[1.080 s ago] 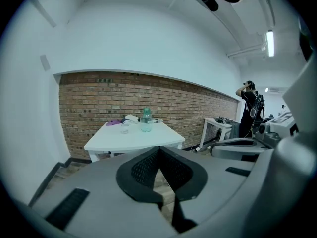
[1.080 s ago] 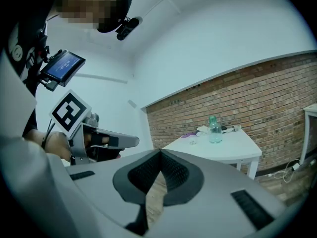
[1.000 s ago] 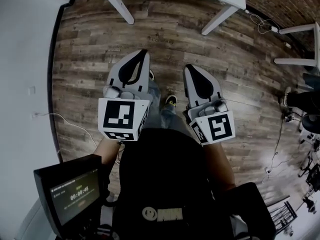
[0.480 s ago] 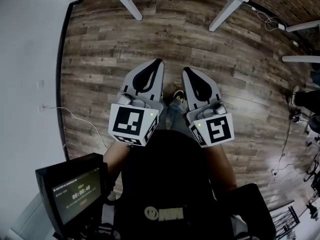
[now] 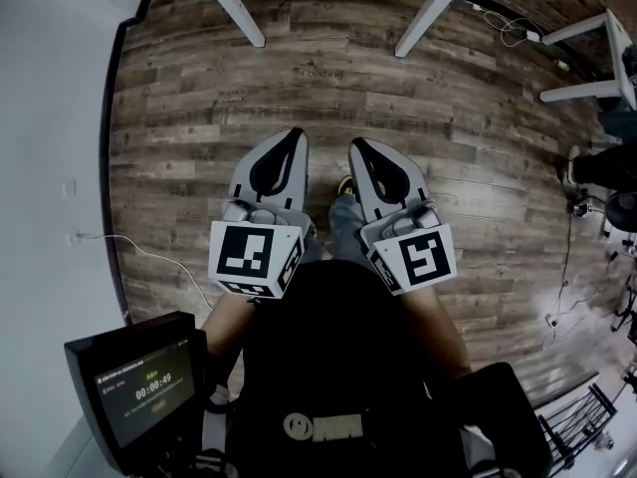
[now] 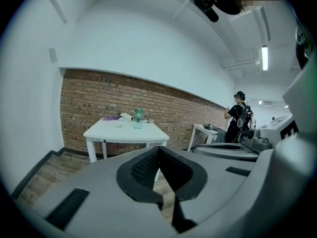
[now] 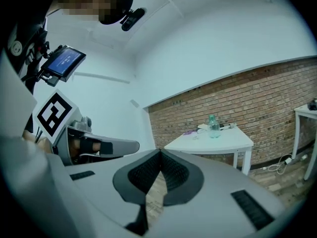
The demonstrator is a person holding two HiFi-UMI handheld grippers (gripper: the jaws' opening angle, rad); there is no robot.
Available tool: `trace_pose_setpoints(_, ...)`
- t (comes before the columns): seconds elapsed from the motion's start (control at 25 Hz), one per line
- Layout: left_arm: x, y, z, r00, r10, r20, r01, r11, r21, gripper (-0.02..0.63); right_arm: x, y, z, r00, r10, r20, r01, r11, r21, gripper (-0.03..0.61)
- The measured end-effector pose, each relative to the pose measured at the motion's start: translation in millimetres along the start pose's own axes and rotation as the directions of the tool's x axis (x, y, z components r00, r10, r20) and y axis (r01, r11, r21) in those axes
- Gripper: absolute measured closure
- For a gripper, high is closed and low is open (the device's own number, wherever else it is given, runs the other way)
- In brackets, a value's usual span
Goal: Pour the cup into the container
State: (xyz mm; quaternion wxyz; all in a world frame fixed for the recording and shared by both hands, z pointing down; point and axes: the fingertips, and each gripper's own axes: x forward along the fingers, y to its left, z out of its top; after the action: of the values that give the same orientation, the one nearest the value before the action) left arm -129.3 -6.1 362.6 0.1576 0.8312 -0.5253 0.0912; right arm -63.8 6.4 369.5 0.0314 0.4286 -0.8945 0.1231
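I am holding my left grey claw (image 5: 294, 135) pinched closed, empty | right grey claw (image 5: 356, 145) likewise | both are facing the white square-topped table (image 6: 111, 131)

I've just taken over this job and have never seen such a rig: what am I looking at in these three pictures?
No robot here: a person holds tongs in each hand. The head view looks down from the person's head at the left tongs and right tongs over a wooden floor. The other two views ride on the tongs and look along them. Both are shut and hold nothing. Ahead stands a white table by a brick wall, with a bottle and small things too far off to name.
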Motion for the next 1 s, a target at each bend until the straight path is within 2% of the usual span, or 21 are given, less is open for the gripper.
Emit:
trace_pose_setpoints(0.16,-33.1,-4.0,-3.1,0.999,-0.025,0.022,0.025,1.000,0.015,0.611,-17.9,28.3,-11.8,0.999,-0.044,-0.016,0.044,0.999,-0.017,0.575)
trace_pose_setpoints(0.56,-110.2,-21.0,-42.4,0.996,-0.080,0.027,0.081,0.997,-0.016,0.611,-61.0,107.1,-49.6,0.996,-0.063,-0.063,0.060,0.997,-0.045,0.575)
trace_pose_setpoints(1.0,-148.4,-28.5,-57.5,0.998,-0.052,0.036,0.053,0.998,-0.025,0.611,-87.4,135.7,-56.8,0.997,-0.043,-0.063,0.041,0.998,-0.042,0.575)
